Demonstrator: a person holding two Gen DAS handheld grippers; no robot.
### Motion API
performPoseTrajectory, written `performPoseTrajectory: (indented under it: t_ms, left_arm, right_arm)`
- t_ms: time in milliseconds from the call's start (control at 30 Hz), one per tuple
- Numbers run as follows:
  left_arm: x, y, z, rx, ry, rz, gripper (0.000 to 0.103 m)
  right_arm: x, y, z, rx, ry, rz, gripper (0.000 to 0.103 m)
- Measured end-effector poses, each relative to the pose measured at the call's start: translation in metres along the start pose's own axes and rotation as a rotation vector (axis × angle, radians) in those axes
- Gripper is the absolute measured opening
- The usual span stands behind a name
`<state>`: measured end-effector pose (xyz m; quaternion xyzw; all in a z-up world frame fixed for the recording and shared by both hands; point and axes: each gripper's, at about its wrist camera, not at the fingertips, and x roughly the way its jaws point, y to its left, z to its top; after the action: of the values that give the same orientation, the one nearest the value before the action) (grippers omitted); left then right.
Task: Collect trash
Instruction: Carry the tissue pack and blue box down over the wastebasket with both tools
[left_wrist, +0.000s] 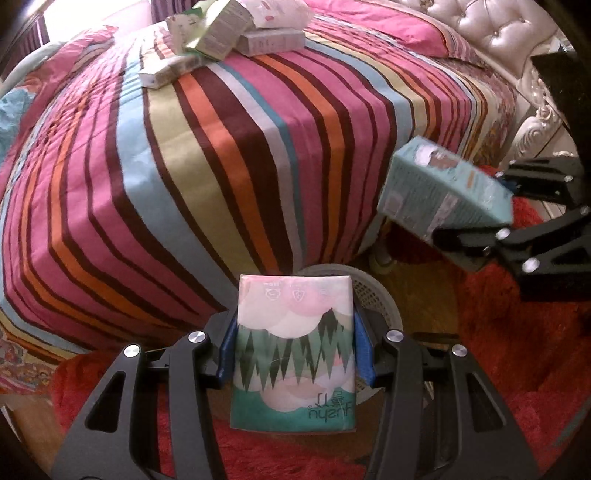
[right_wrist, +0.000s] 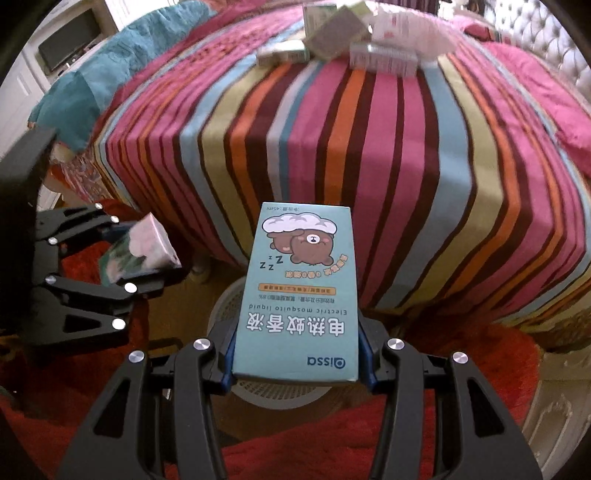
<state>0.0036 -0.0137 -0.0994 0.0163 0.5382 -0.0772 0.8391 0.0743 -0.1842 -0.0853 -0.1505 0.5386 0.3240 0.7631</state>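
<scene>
Carrying stuff binward: left claw (left_wrist: 295, 354) is gripping a tissue pack (left_wrist: 293, 354), right claw (right_wrist: 295, 354) a mosquito-liquid box (right_wrist: 301, 295), both hovering over the basket (right_wrist: 229, 306) below. Next: probably letting go.

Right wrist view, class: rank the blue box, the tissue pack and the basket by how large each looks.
1. Blue box, largest, but nearest the camera, in the right tool.
2. Basket, mostly hidden behind the box, so its size is unsure.
3. Tissue pack, smallest, in the left tool.
</scene>
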Motion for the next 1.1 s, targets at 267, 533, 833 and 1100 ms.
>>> performPoseTrajectory:
  t_ms: [267,533,833,1100]
  left_arm:
    - [0.036,-0.001,0.003,0.011,0.134,-0.045,0.05]
    - [0.077,0.009,0.008,-0.037,0.277,-0.107,0.05]
    - [0.135,0.001,0.015,-0.023,0.425,-0.129,0.05]
    - [0.185,-0.008,0.009,-0.004,0.558,-0.118,0.05]
  right_arm:
    - [0.032,0.003,0.001,0.001,0.107,0.031,0.047]
    - [0.072,0.006,0.006,0.02,0.258,0.091,0.047]
    - [0.118,-0.009,0.012,0.121,0.406,0.148,0.047]
    - [0.154,-0.019,0.007,0.177,0.519,0.131,0.047]
